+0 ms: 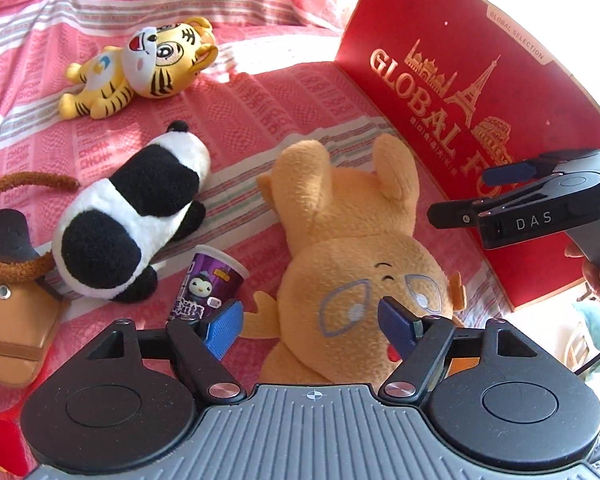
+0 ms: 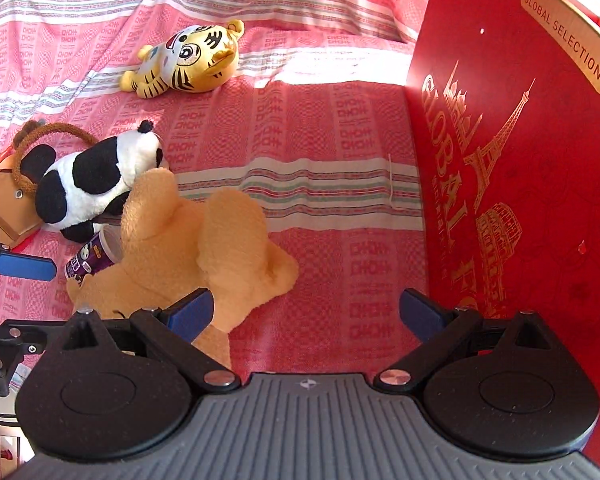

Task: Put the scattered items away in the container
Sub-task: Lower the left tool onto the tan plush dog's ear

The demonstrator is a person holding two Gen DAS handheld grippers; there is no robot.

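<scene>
An orange plush bear (image 1: 352, 240) lies on the red patterned cloth, also in the right wrist view (image 2: 188, 240). My left gripper (image 1: 312, 328) is open, its blue pads on either side of the bear's face. My right gripper (image 2: 306, 314) is open and empty, just right of the bear, and shows at the right of the left wrist view (image 1: 468, 196). A panda plush (image 1: 128, 216), a yellow tiger plush (image 1: 140, 66) and a small purple cup (image 1: 212, 284) lie nearby. The red "GLOBAL" box (image 1: 472, 120) stands at the right (image 2: 520, 160).
A tan horse-shaped bag (image 1: 12, 300) with a brown fuzzy handle lies at the left, behind the panda in the right wrist view (image 2: 8, 200). A red item (image 1: 0, 444) sits at the bottom left. The cloth (image 2: 300, 140) covers the whole surface.
</scene>
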